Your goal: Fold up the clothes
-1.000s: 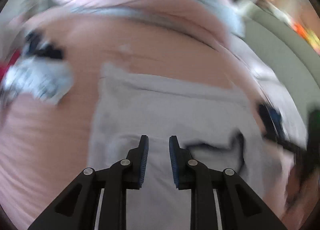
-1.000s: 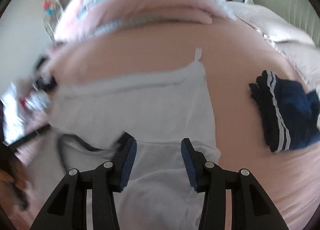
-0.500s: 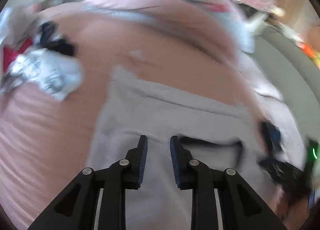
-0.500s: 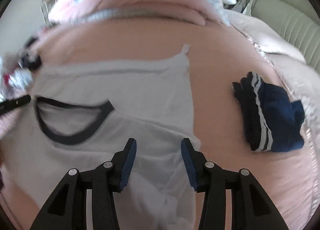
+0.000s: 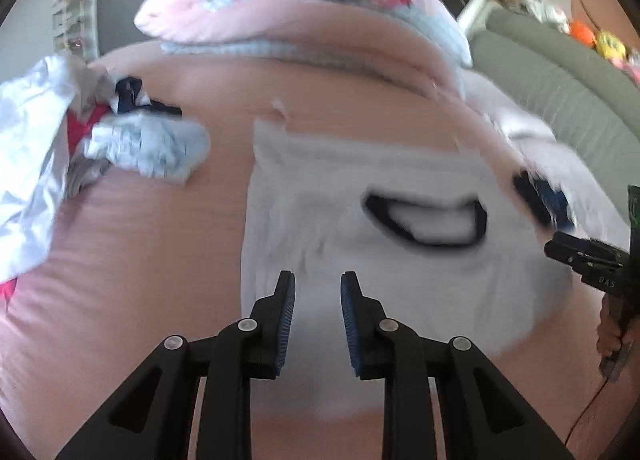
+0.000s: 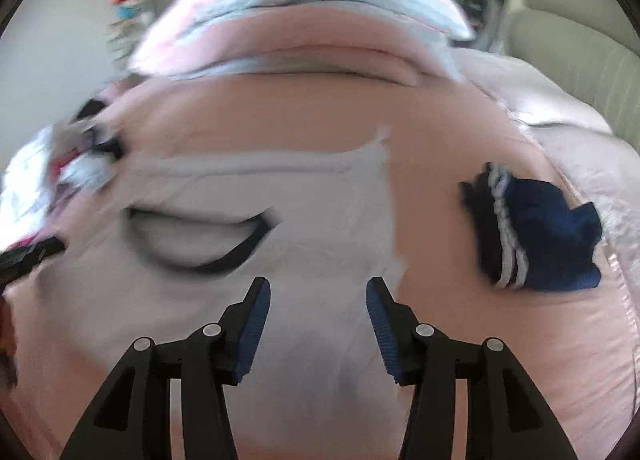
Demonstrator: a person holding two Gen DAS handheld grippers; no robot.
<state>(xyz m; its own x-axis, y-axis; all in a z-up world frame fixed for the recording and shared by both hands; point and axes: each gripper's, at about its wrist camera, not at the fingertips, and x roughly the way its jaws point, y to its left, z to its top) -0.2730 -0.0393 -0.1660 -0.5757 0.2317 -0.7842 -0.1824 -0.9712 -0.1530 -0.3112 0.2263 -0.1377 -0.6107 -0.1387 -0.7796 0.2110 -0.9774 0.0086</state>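
Right wrist view shows your white T-shirt (image 6: 328,220), soft cotton with a dark ribbed collar (image 6: 224,260), spread flat on the pink bed (image 6: 460,132). Your right hand-held gripper (image 6: 318,324) has just been opening, nothing between its pads; the left hand-held gripper (image 5: 318,320) stands slightly apart, empty. Folded navy shorts (image 6: 536,236) lie right, crumpled clothes (image 5: 132,144) left.

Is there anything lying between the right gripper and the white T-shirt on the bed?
Nothing visible. The right gripper is directly over the white T-shirt, jaws apart with nothing in them. The folded navy garment lies apart on the pink sheet, off to the side.
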